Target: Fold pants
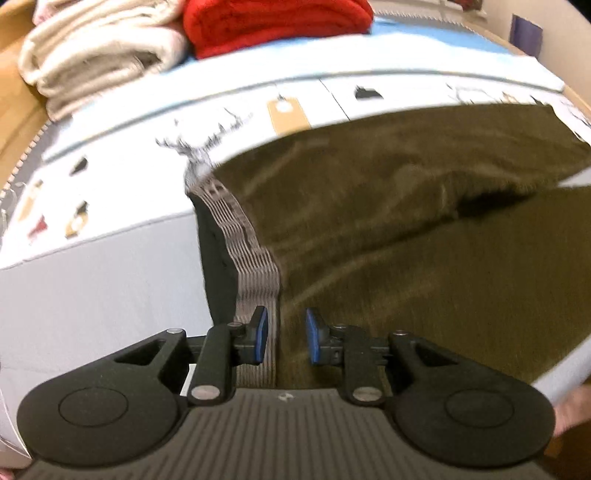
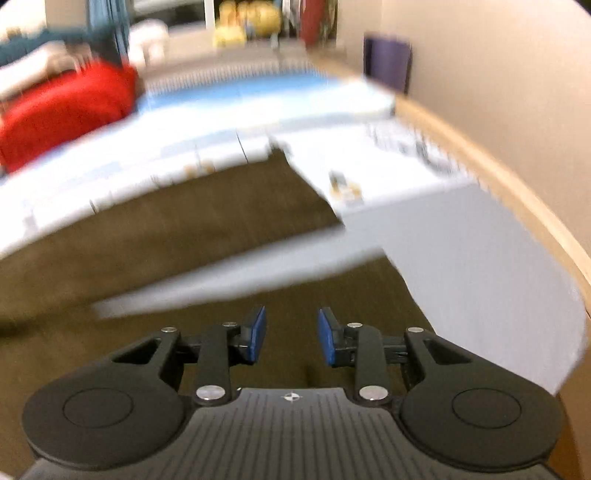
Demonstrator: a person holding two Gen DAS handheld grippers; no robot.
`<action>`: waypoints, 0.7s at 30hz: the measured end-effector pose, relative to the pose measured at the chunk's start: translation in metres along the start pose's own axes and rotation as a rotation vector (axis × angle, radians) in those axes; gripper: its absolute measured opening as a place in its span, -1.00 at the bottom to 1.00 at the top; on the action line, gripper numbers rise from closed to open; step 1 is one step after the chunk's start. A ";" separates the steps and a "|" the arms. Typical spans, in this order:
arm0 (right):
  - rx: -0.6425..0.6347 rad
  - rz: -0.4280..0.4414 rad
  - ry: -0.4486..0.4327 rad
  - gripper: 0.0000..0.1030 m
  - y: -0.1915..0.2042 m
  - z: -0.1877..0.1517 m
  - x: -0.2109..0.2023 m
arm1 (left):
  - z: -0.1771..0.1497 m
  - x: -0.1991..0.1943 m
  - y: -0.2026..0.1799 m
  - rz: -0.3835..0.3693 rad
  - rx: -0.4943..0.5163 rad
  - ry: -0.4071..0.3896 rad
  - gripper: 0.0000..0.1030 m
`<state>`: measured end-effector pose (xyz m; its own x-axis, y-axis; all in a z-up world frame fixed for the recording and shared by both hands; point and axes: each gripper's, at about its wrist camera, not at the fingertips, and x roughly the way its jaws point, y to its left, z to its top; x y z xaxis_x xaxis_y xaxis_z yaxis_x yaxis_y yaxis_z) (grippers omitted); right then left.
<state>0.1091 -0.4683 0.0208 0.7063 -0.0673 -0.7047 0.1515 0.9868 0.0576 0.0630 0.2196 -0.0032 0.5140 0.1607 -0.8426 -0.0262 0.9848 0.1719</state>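
Olive-brown pants [image 1: 388, 229] lie spread on a white patterned bed sheet [image 1: 110, 295]. Their grey striped waistband [image 1: 255, 258] with a dark lining faces left in the left wrist view. My left gripper [image 1: 286, 339] is open, its blue pads either side of the waistband's near end, just above the cloth. In the right wrist view the pants [image 2: 184, 229] show two legs with a strip of sheet between them. My right gripper [image 2: 291, 336] is open and empty over the near leg. Both views are blurred.
Folded cream towels [image 1: 99, 55] and a red blanket [image 1: 277, 22] are stacked at the far end of the bed; the red blanket also shows in the right wrist view [image 2: 66, 110]. A wooden bed frame [image 2: 498, 177] and a beige wall run along the right side.
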 end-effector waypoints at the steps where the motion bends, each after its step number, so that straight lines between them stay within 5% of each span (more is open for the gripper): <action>1: 0.015 0.018 -0.040 -0.31 0.006 0.007 -0.007 | 0.003 -0.001 -0.003 0.008 -0.008 -0.009 -0.51; 9: 0.069 0.124 -0.228 0.04 0.071 0.031 -0.052 | 0.016 -0.007 -0.005 0.019 -0.043 -0.076 -0.35; 17: -0.060 0.172 -0.236 0.06 0.146 0.046 -0.042 | 0.028 -0.021 0.004 0.069 -0.147 -0.220 -0.23; 21: -0.073 0.220 -0.215 0.04 0.166 0.053 -0.039 | 0.040 -0.022 0.005 0.068 -0.194 -0.225 -0.23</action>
<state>0.1436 -0.3093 0.0952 0.8478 0.1274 -0.5148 -0.0662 0.9885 0.1357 0.0854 0.2184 0.0364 0.6818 0.2299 -0.6945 -0.2197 0.9699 0.1053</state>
